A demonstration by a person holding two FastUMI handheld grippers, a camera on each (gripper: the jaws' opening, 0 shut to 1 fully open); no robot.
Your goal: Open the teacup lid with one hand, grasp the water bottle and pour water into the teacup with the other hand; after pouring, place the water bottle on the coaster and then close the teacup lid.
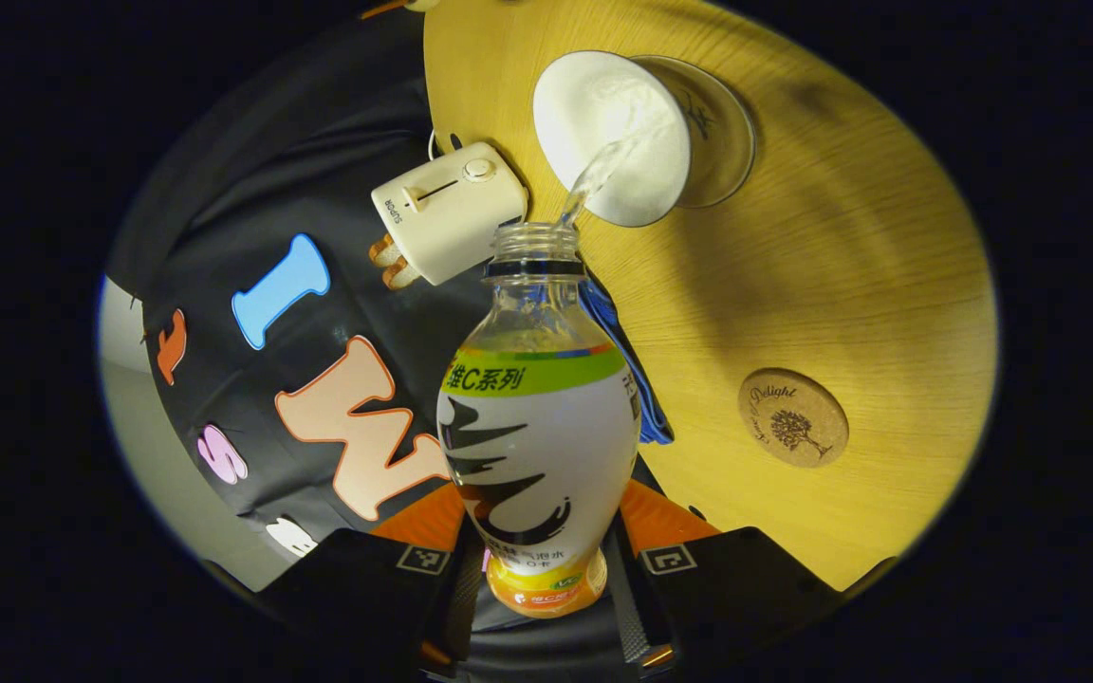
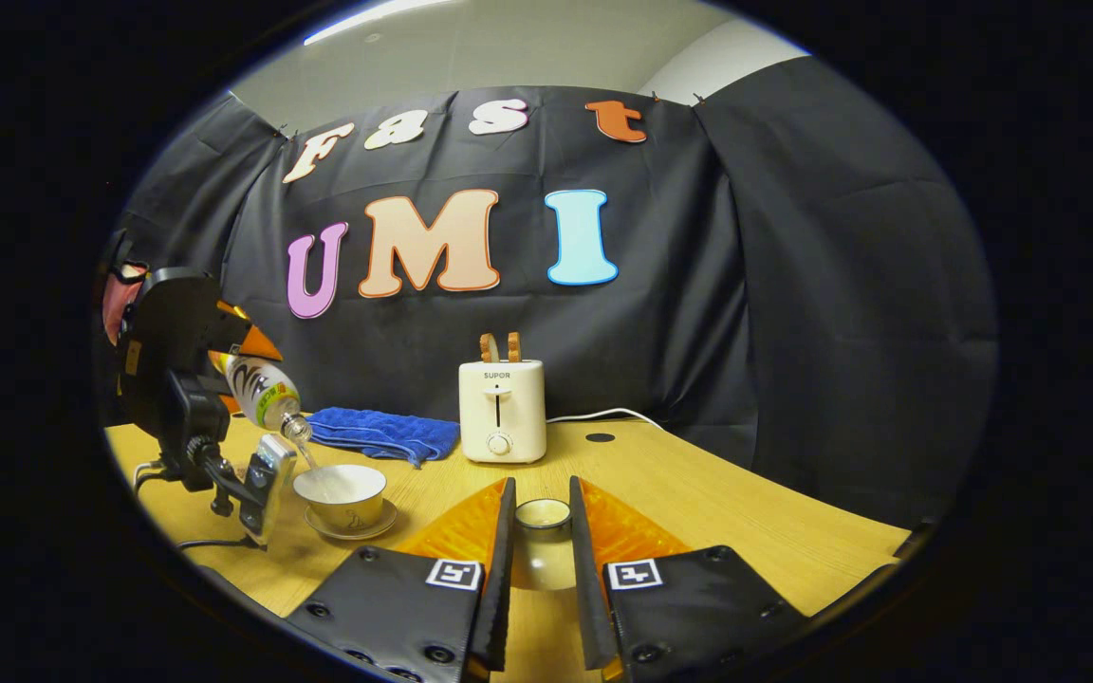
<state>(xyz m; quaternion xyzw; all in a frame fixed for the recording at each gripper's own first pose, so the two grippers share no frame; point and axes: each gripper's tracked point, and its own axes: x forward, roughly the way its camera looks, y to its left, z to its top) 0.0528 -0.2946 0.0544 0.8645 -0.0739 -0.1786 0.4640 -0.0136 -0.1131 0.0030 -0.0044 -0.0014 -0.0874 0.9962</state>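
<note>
- nearest in the left gripper view, the left gripper [image 1: 544, 569] has its jaws pressed on the lower body of the water bottle [image 1: 539, 446], one finger on each side, bottle tipped forward with its open neck toward the teacup [image 1: 615, 138].
- a thin stream runs from the bottle mouth into the white bowl of the teacup, which sits on its glass saucer [image 1: 722, 128] on the wooden table [image 1: 841, 256].
- nearest in the right gripper view, the right gripper [image 2: 544, 555] pinches the teacup lid [image 2: 543, 517] between its jaws, held off to the side, well apart from the cup.
- the cork coaster [image 1: 793, 417] lies bare on the table, apart from the cup.
- farther back: a blue towel [image 2: 383, 434], then a white toaster [image 2: 502, 410] with two slices in its slots, against the booth wall.
- risks, as i judge them: the stream is narrow and lands near the rim, so a small wobble or steeper tilt could send water onto the saucer or table; pouring too long would overfill the cup; the smooth bottle could slip in the jaws while tilted; the lid, gripped by its knob, could twist loose.
</note>
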